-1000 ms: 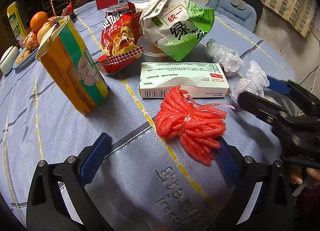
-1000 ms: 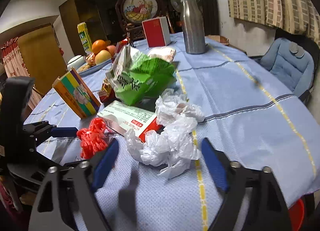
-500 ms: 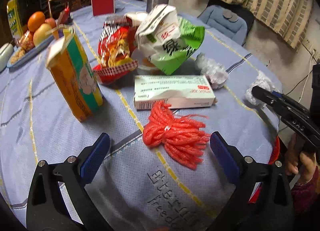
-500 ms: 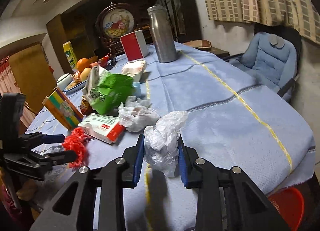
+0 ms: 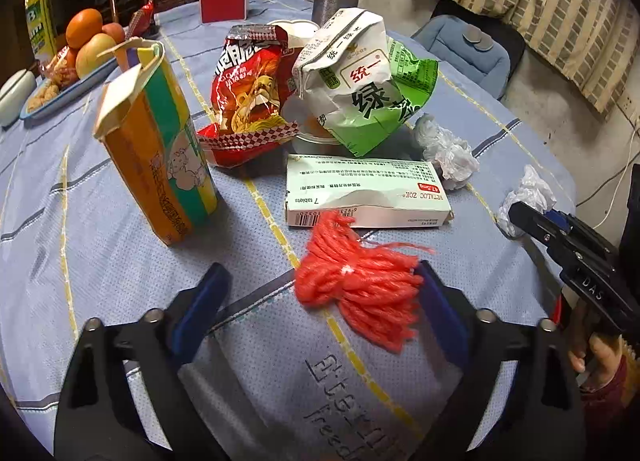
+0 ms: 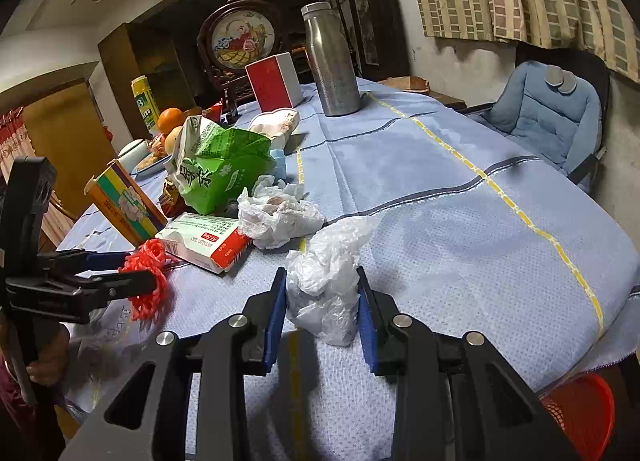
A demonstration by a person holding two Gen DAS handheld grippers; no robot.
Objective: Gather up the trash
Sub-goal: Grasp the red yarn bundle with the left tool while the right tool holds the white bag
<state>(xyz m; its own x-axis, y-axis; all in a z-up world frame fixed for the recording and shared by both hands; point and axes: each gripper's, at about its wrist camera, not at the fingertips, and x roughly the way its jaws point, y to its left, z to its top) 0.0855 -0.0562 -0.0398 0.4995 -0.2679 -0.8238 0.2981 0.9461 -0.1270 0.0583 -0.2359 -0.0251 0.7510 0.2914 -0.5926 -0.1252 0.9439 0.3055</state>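
Between the pads of our right gripper sits a crumpled plastic bag, pinched at its middle; it looks feather-light and soft, so we judge a firm squeeze on the bulk safest. Our left gripper has just been closing, still wide, with the red string bundle between its pads, against the right one. Limp and light, it is best taken across its tied waist.
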